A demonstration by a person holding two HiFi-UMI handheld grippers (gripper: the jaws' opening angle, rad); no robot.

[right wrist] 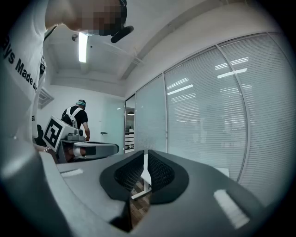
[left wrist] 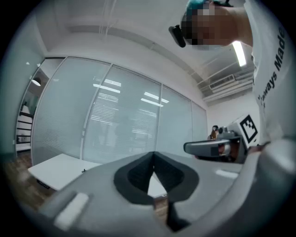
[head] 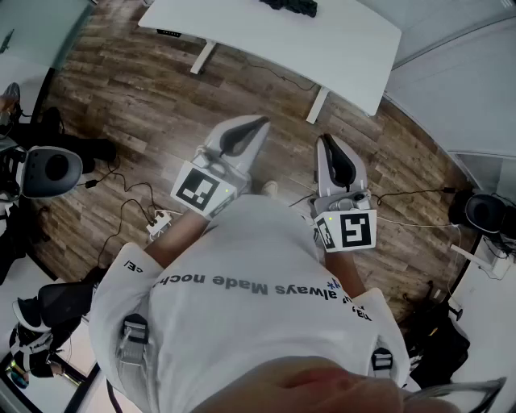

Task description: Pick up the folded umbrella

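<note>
The grey plastic left claw [head: 260, 123] and right claw [head: 326, 140] are both closed and empty, their ribbed black pads meeting above the wood-plank floor [head: 137, 89]. A dark lumpy thing [head: 290, 6], too small to tell whether it is the umbrella, lies on the smooth white desk [head: 347, 40] ahead.

The worktop [head: 347, 24] ran past the head view's upper edge, as did a dark object [head: 290, 6] on it, too cropped to identify. The person's shirt [head: 242, 274] screened the floor [head: 121, 97] directly beneath.
</note>
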